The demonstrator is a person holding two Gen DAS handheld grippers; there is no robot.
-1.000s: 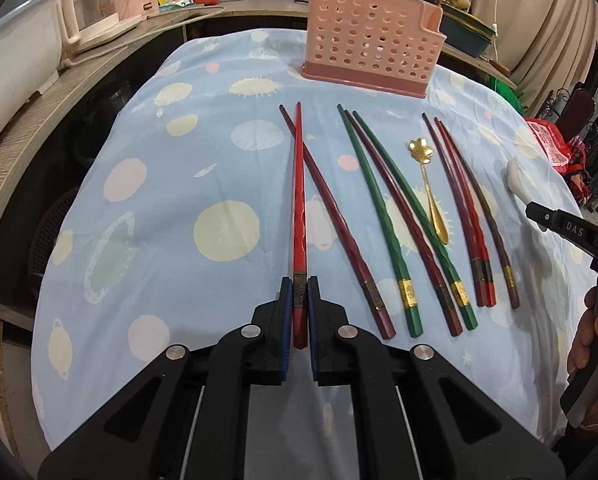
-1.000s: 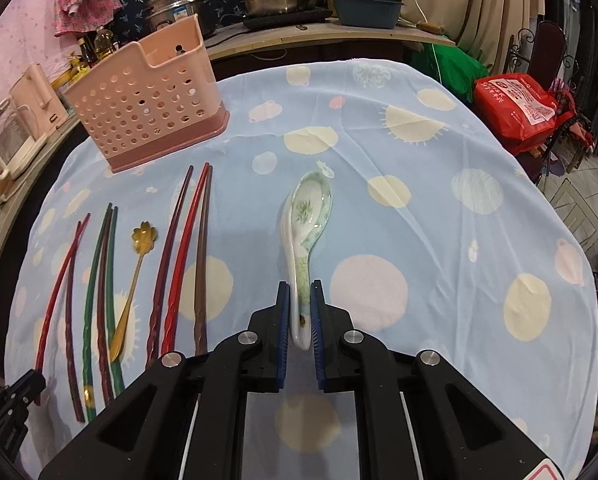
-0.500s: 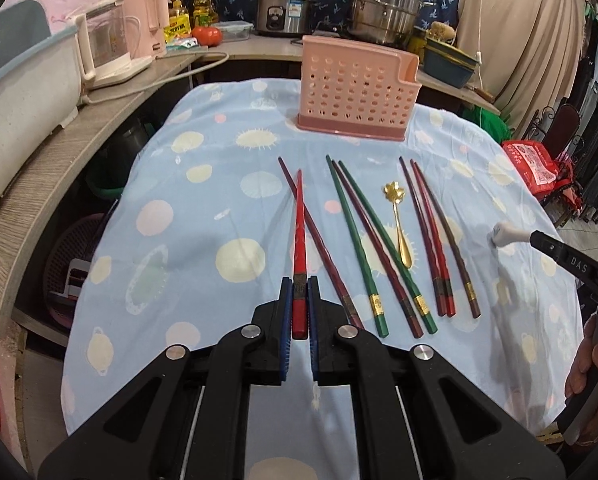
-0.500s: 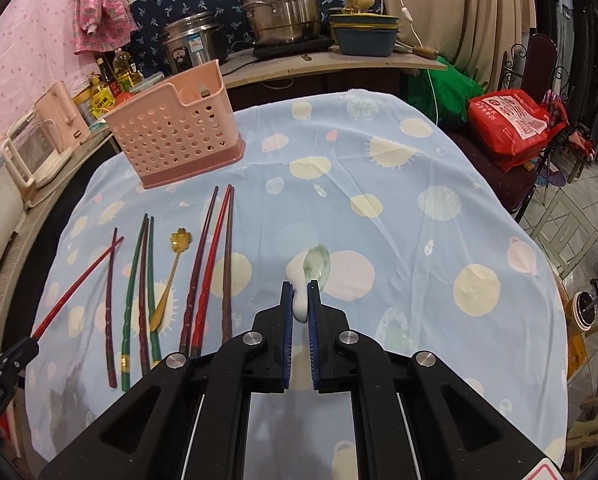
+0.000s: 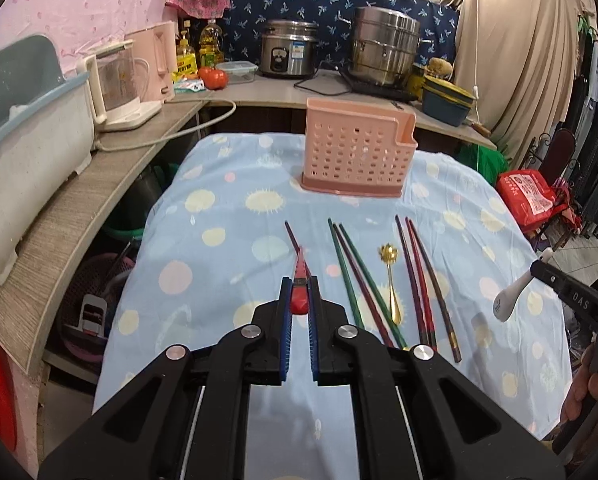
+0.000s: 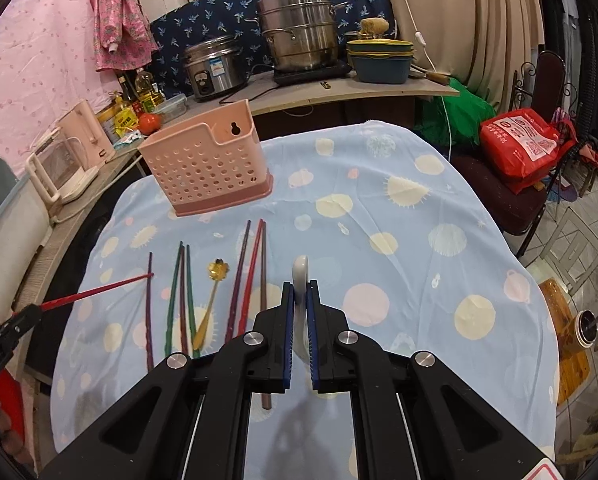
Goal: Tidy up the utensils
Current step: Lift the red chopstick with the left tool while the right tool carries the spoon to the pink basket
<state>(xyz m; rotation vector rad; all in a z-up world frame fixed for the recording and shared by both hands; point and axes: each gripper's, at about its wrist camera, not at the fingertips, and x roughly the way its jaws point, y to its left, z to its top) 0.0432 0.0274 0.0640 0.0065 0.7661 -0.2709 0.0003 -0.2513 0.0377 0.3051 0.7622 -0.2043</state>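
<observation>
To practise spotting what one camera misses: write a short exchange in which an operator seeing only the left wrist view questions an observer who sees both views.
Operator: My red chopstick looks foreshortened. Is it off the cloth?
Observer: Yes. The left hand-held gripper holds it in the air, its tip over a dark chopstick lying flat.
Operator: How is the white spoon held?
Observer: Edge-on between the pads of the right hand-held gripper.
Operator: Anything inside the pink basket?
Observer: A keyhole slot in its tall wall.
</observation>
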